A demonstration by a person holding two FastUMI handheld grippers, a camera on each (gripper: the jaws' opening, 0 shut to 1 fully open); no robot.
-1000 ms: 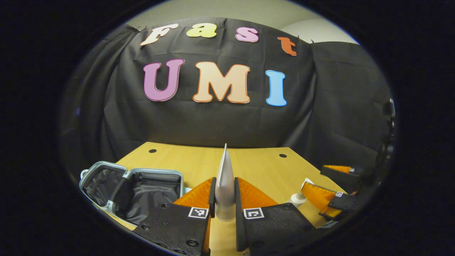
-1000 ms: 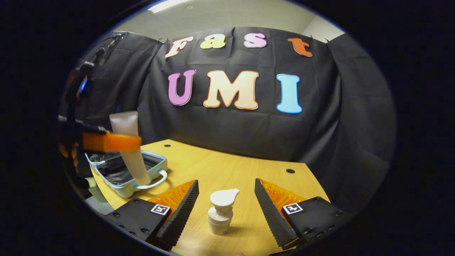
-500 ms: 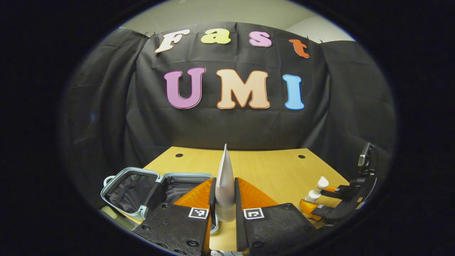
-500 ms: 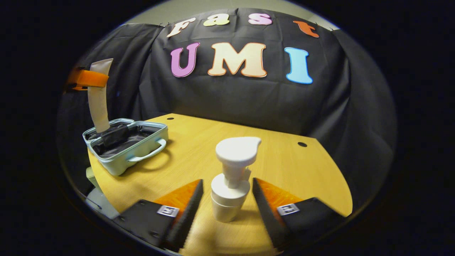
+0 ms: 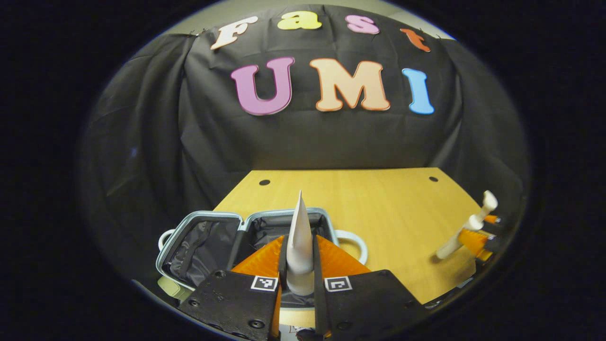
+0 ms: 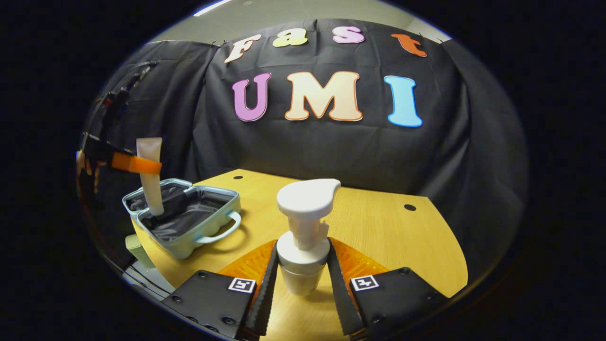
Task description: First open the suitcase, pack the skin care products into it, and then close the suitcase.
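Observation:
A white squeeze tube (image 5: 299, 246) stands edge-on between the pads of my left gripper (image 5: 299, 265), which is shut on it above the open pale-blue suitcase (image 5: 204, 222). In the right gripper view the same tube (image 6: 150, 175) hangs with its lower end inside the suitcase (image 6: 208, 222), gripped by orange fingers (image 6: 135, 164). My right gripper (image 6: 302, 272) is shut on a white pump bottle (image 6: 303, 237), lifted off the wooden table (image 6: 378, 232). In the left gripper view that pump bottle (image 5: 466, 226) shows tilted at the far right.
The suitcase lies open at the table's left front corner, its black lining (image 5: 199, 244) showing and its handle (image 5: 354, 237) facing the table's middle. Two small holes (image 5: 264, 182) sit near the table's back edge. Black cloth closes the back and sides.
My left gripper carried the tube leftward over the suitcase and lowered it into it. My right gripper closed on the pump bottle and lifted it off the table.

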